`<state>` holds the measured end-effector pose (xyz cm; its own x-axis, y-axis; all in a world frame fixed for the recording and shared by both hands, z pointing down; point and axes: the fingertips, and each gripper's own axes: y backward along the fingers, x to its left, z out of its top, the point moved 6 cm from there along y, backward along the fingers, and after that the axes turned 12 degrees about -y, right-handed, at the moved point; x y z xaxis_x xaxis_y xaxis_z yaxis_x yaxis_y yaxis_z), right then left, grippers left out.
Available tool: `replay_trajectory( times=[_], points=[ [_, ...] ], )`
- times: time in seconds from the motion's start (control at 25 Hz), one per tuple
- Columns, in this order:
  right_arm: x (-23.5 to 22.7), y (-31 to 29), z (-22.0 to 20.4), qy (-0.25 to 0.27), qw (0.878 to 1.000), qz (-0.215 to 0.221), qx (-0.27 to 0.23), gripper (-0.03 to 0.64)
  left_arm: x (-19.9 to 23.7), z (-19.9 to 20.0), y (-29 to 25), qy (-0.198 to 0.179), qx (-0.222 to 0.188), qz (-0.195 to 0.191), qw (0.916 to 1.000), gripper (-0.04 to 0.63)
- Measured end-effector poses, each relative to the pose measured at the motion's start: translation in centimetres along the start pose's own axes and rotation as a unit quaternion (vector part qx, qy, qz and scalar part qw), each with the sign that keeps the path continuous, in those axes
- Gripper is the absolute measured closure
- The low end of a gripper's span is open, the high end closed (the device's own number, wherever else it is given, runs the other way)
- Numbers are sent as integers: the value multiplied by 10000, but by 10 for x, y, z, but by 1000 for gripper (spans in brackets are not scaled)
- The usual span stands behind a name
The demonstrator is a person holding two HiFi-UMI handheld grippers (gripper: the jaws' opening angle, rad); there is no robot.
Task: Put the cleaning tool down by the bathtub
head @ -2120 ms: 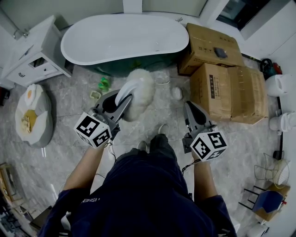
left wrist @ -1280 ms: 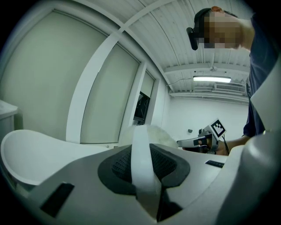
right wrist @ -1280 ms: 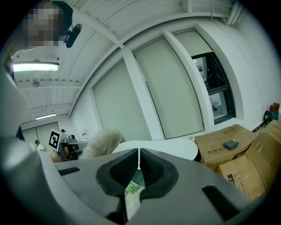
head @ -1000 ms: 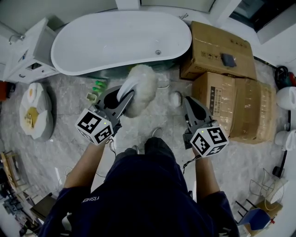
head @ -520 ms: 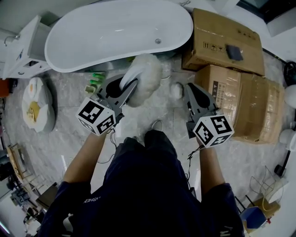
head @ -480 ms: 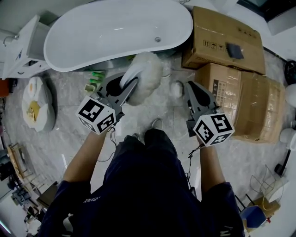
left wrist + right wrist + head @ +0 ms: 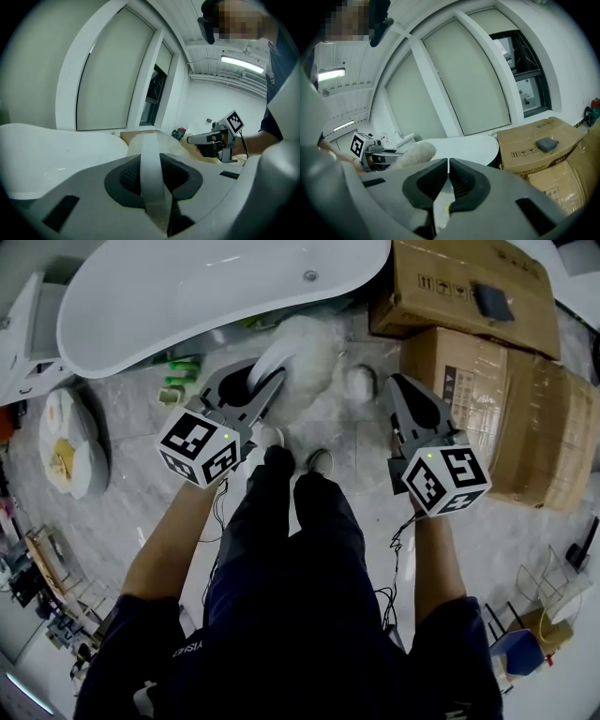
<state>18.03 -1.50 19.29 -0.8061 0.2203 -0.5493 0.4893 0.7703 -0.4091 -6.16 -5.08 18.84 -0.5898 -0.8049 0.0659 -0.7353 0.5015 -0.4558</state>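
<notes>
White duster (image 7: 309, 352) now closer to bathtub (image 7: 187, 287)

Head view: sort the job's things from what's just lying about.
Job in hand:
cleaning tool, held in the left gripper
bathtub

Lying about:
cardboard boxes
green items beside the tub
small white object

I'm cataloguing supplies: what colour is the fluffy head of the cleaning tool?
White. The cleaning tool shows it best in the head view.
</notes>
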Motion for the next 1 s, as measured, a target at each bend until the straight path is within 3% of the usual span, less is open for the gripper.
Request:
replay_trajectory(
  times=[0.48, 1.0],
  points=[
    [-95, -80, -102, -47, 9980, -621, 130, 603, 37, -149, -110, 174, 536, -263, 9981, 490],
    [-194, -169, -219, -181, 9955, -929, 83, 603, 62, -316, -221, 86, 887, -565, 9944, 489]
  ],
)
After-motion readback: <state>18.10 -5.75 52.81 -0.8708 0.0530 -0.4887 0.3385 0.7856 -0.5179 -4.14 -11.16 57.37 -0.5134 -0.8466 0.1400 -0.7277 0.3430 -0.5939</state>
